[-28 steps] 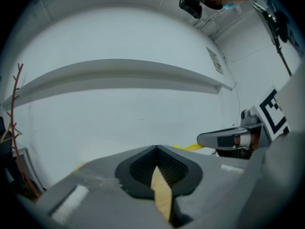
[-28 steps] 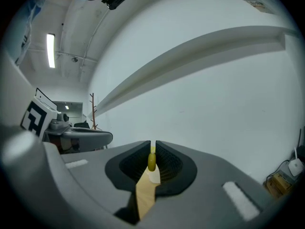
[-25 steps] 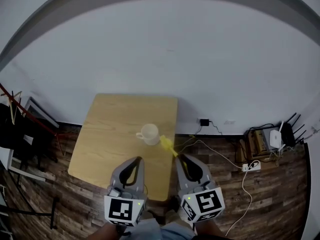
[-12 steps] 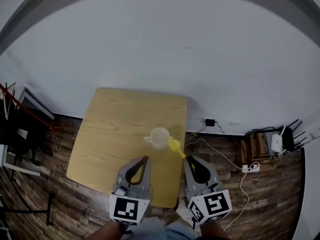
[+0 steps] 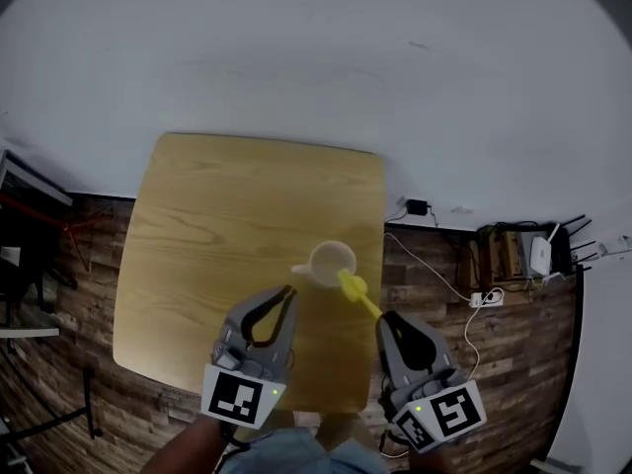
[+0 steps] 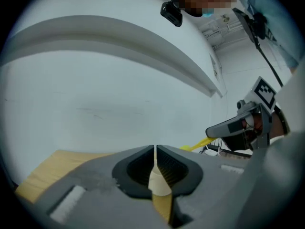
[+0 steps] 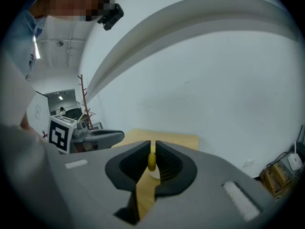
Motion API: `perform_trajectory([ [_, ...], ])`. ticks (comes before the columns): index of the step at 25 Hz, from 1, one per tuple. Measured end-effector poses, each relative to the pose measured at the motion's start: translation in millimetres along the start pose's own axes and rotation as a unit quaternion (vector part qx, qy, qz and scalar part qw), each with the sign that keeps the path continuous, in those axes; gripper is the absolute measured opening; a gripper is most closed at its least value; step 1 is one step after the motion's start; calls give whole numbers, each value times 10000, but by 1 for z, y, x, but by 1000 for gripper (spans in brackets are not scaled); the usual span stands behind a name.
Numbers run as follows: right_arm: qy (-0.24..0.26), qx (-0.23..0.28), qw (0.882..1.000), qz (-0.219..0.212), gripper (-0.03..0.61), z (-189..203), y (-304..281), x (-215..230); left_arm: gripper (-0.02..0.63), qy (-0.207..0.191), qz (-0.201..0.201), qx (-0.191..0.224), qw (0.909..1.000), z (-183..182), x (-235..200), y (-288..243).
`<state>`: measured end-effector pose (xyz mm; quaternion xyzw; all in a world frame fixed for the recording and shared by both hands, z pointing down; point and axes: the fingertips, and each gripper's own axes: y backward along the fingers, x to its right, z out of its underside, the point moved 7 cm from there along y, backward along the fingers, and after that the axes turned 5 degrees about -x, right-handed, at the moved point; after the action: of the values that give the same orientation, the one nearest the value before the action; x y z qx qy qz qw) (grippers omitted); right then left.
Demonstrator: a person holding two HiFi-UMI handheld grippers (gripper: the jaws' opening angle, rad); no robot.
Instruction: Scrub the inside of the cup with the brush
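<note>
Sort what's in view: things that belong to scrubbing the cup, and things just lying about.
Job in hand:
cup
yellow brush, gripped in the right gripper jaws
left gripper, jaws shut, empty
wooden table

Lying about:
power strip on the floor
white router
wall plug

The pale cream ceramic cup (image 5: pixel 331 263) stands upright on the light wooden table (image 5: pixel 217 215), open mouth facing up, close to the right edge and about midway between the far and near edges. Its small handle sticks out to the left. The yellow plastic brush (image 5: pixel 353 286) hangs in the air on a slant, clamped by the tail of its thin handle between the jaws of the right gripper (image 5: pixel 382 318). Its thicker head is right at the cup's near-right rim, outside the mouth. Whether it touches the rim cannot be told.
</note>
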<state>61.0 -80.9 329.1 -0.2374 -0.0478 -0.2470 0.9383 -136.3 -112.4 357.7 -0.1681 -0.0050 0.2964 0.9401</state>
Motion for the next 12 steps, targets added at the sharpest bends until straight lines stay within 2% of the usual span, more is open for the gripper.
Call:
perform_trajectory([
  [2, -78, -97, 9999, 28, 40, 2, -4, 3, 28, -61, 263, -50, 9996, 8, -10, -10],
  [5, -219, -229, 9995, -10, 40, 6, -12, 7, 95, -290, 701, -118, 9970, 22, -23, -27],
  [8, -417, -339, 9986, -3, 40, 9, -19, 9, 132, -778, 1243, -7, 9892, 33, -36, -44],
  [12, -472, -424, 9980, 46, 40, 14, -26, 11, 137, -1122, 1787, 2, 9775, 47, -44, -65],
])
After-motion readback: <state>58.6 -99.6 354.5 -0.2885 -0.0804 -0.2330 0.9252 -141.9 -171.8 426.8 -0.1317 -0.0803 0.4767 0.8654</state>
